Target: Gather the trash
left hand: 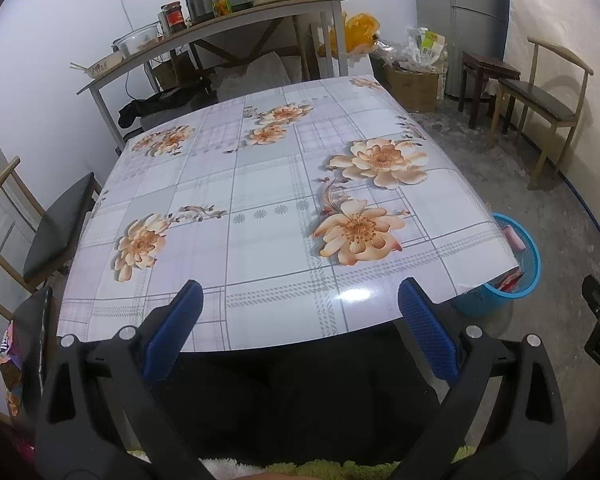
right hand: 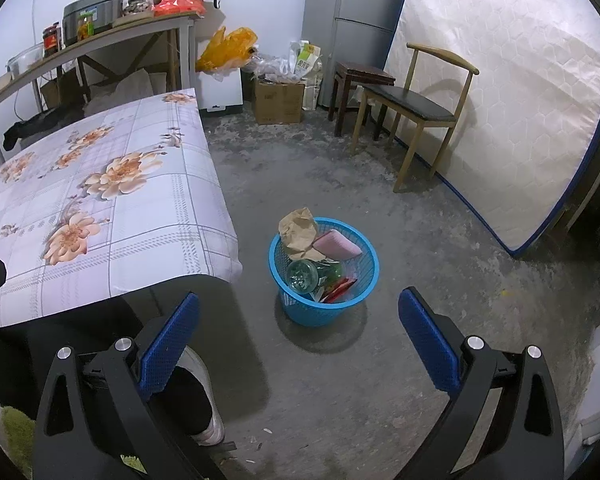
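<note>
Table (left hand: 260, 184) lying ahead of me, floral cloth bare. Blue bin (right hand: 324, 276) standing on floor (right hand: 420, 260) just beside table's corner, apart from my fingers. Bin holding trash: crumpled brown paper (right hand: 298, 232) at rim, pink packet (right hand: 336, 245), clear jar (right hand: 302, 275), red wrapper (right hand: 338, 288). My left gripper (left hand: 298, 304) hovering over table's near edge, fingers spread wide, gripping nothing. My right gripper (right hand: 298, 314) hanging above floor near bin, fingers spread wide, gripping nothing.
</note>
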Motion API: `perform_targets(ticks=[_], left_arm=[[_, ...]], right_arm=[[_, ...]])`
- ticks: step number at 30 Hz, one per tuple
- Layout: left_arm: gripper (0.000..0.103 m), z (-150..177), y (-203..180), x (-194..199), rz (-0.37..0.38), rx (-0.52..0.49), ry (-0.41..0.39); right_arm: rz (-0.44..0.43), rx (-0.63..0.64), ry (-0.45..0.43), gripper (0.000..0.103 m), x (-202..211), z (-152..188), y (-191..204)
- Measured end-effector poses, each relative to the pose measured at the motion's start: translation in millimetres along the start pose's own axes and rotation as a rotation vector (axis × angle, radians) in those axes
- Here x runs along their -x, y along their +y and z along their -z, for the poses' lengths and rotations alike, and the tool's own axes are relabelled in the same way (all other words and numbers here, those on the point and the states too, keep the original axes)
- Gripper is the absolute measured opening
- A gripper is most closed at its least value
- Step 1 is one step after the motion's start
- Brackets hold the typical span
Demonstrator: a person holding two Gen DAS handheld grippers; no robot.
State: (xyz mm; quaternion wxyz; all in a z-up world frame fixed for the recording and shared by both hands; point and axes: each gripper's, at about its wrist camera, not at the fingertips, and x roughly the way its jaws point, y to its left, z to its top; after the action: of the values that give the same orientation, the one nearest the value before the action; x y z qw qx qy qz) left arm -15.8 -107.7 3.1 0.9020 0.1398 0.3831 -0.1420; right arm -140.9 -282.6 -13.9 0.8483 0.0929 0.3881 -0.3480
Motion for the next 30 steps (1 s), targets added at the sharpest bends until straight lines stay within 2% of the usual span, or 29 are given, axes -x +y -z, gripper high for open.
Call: perform_targets(ticks=[30], left_arm=[[0.094,2.5,-0.2,1.0,-0.001,-0.003,-0.004]], right_arm=[[0.001,0.004,-0.006,0.097,4.6,-2.0,-1.2]])
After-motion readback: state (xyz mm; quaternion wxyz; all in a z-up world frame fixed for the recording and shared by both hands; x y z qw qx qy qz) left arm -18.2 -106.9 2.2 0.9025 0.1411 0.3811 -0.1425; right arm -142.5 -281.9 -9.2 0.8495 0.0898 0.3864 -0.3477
